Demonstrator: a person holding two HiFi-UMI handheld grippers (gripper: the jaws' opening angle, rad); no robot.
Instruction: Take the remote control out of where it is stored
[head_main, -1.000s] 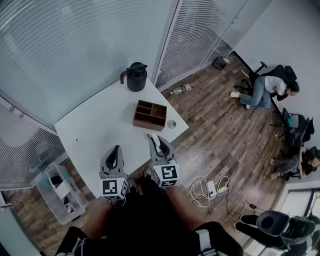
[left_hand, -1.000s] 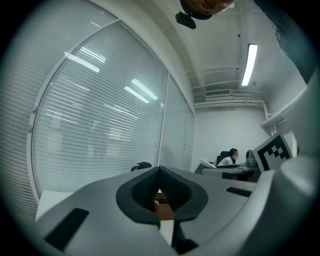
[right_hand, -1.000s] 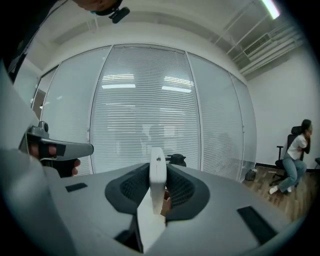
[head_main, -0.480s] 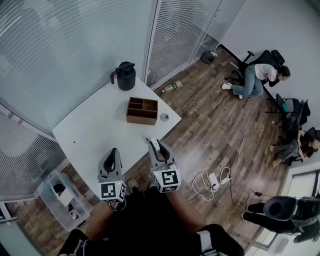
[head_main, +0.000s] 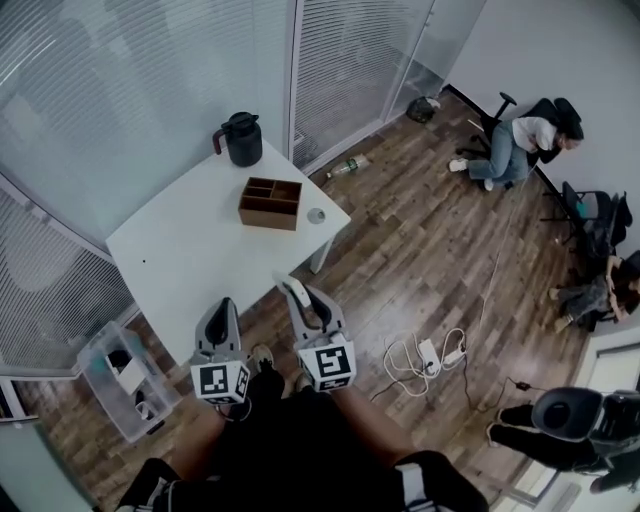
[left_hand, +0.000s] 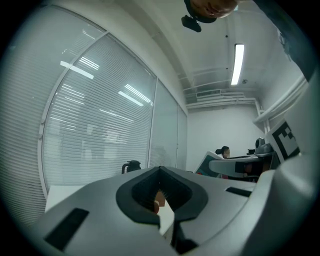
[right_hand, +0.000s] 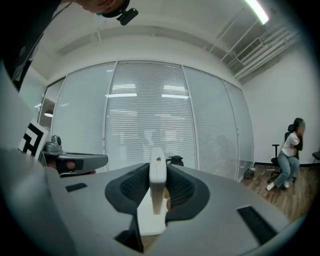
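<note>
My right gripper (head_main: 300, 304) is shut on a slim white remote control (head_main: 289, 288), which stands on edge between the dark pads (right_hand: 157, 175). It hangs past the near edge of the white table (head_main: 190, 250), over the wooden floor. The wooden compartment box (head_main: 270, 203) sits near the table's far right corner, well ahead of both grippers. My left gripper (head_main: 224, 312) hovers by the table's near edge with its jaws together and nothing between them (left_hand: 160, 197).
A black jug (head_main: 241, 139) stands at the table's far corner and a small round cup (head_main: 316, 215) beside the box. A clear plastic bin (head_main: 125, 375) sits on the floor at left. Cables and a power strip (head_main: 425, 355) lie to the right. A seated person (head_main: 515, 145) is far right.
Both grippers have drawn back from the table with the remote still held in the right one. The table and box now lie farther ahead, and the grippers hang past the table's near edge.
</note>
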